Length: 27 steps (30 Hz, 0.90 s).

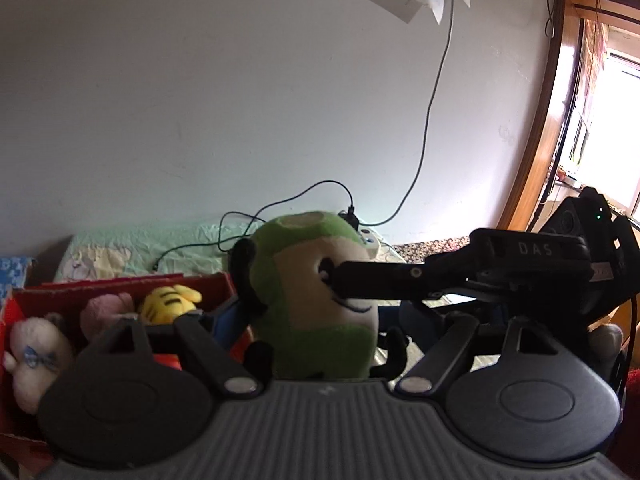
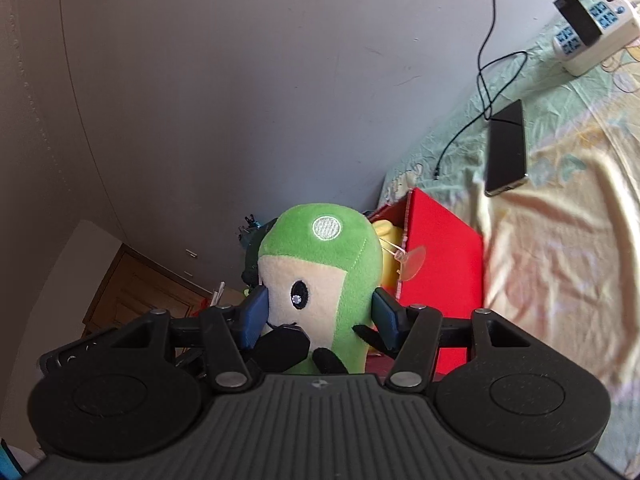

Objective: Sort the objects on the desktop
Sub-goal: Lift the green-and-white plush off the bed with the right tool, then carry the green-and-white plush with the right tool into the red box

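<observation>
We are gripping the green plush toy (image 2: pixel 320 280) in our right gripper (image 2: pixel 320 320), beside the red box (image 2: pixel 440 264); our left gripper (image 1: pixel 316 316) seems to be clasping it too.

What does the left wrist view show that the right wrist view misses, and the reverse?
Left wrist only: the right tongs seen from outside, a pink plush toy, a white plush toy, a window.
Right wrist only: a phone, blue pads against the toy.
Both: green plush toy, red box, yellow tiger plush, power strip.
</observation>
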Each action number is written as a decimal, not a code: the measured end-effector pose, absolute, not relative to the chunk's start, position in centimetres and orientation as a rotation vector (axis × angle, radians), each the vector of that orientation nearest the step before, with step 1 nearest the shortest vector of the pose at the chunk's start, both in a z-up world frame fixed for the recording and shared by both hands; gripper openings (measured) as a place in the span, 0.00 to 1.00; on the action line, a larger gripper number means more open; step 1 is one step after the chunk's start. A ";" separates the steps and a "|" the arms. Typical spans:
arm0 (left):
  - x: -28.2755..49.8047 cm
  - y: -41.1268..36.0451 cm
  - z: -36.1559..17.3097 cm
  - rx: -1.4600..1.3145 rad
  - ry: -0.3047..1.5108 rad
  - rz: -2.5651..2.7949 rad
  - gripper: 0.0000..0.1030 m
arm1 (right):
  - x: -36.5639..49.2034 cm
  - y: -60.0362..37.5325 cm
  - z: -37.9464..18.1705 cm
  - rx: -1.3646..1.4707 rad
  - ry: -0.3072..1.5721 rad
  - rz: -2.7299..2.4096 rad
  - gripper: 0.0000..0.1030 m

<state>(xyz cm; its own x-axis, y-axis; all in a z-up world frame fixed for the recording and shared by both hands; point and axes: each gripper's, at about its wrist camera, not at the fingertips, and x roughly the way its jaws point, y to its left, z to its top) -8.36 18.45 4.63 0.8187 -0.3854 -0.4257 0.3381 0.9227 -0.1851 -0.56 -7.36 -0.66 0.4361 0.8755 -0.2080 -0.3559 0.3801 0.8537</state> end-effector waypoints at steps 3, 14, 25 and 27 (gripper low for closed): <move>-8.6 21.8 5.2 -0.114 0.440 -0.349 0.80 | 0.0 -4.2 0.7 0.817 0.715 0.927 0.57; -7.3 32.4 4.1 -0.163 0.455 -0.246 0.80 | 3.0 7.9 1.6 0.741 0.714 0.989 0.57; -4.6 36.5 -1.5 -0.183 0.610 -0.214 0.79 | 3.3 13.7 -2.0 0.651 0.814 0.892 0.57; -4.3 37.0 -2.4 -0.182 0.633 -0.213 0.79 | 3.4 14.2 -2.8 0.625 0.831 0.857 0.57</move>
<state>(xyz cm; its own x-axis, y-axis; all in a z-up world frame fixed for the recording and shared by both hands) -4.27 37.02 -2.38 0.7855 -0.2516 -0.5654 0.1408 0.9623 -0.2326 3.42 14.18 -2.81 0.3890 0.8431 -0.3713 -0.3975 0.5172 0.7579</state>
